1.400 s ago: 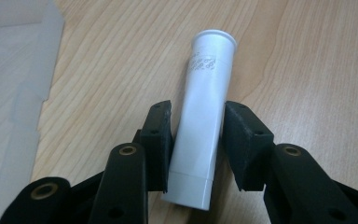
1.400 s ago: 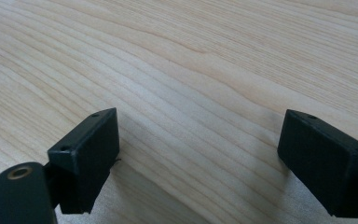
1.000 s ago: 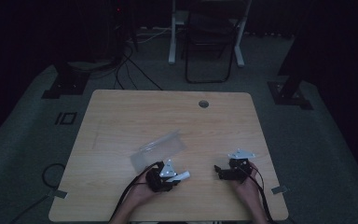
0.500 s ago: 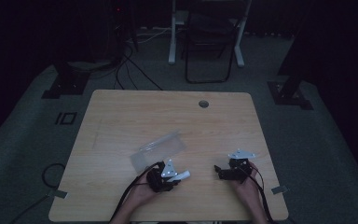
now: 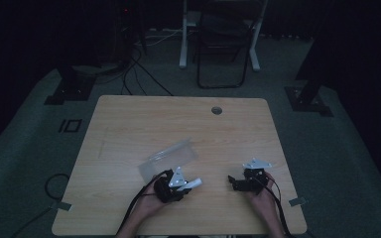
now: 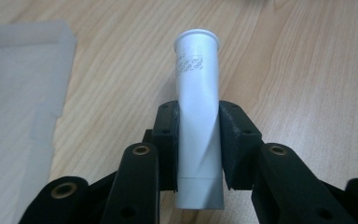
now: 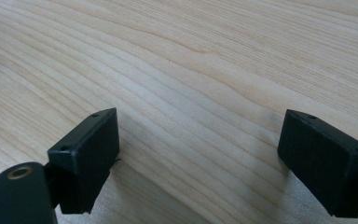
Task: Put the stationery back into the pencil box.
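We see the left gripper (image 6: 198,144) with its jaws closed on a white plastic tube with a flanged rim (image 6: 196,107), held low over the light wooden counter (image 5: 129,129). A clear plastic tray (image 5: 168,157) lies just beside it on the counter. The right gripper (image 7: 198,158) rests well apart, jaws wide and empty over bare wood. Beyond the counter stand a dark folding chair (image 5: 225,44) and floor cables (image 5: 139,64).

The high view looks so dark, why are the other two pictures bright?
High view: dim room, the table dull. Left gripper view: close and bright, the white tube sharp, soft shadows beside it. Right gripper view: bright wood grain, the near black tool slightly blurred.
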A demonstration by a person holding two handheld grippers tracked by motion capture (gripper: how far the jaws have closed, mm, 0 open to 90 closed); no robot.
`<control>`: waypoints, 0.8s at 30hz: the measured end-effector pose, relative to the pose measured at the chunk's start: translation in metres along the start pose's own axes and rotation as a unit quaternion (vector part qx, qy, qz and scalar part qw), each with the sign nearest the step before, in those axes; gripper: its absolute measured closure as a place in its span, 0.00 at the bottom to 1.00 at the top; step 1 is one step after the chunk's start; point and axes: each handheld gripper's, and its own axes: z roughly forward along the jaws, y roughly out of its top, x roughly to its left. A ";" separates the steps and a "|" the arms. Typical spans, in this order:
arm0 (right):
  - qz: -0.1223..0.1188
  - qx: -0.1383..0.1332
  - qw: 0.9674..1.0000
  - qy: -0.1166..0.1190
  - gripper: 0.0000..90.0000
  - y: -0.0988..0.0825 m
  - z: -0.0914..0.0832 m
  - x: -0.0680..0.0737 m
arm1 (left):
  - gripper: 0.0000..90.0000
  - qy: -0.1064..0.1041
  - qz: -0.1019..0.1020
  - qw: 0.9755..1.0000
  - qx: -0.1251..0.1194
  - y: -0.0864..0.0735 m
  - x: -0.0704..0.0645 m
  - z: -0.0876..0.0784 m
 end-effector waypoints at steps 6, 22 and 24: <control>0.000 0.000 1.000 0.000 0.14 0.000 0.000 0.000 | 0.78 0.005 0.006 1.000 -0.008 0.006 0.000 -0.007; 0.000 0.000 1.000 0.000 0.14 0.000 0.000 0.000 | 0.78 0.017 0.010 0.999 -0.026 0.016 0.003 -0.024; 0.000 0.000 1.000 0.000 0.14 0.000 0.000 0.000 | 0.78 0.019 0.010 0.999 -0.029 0.016 0.004 -0.027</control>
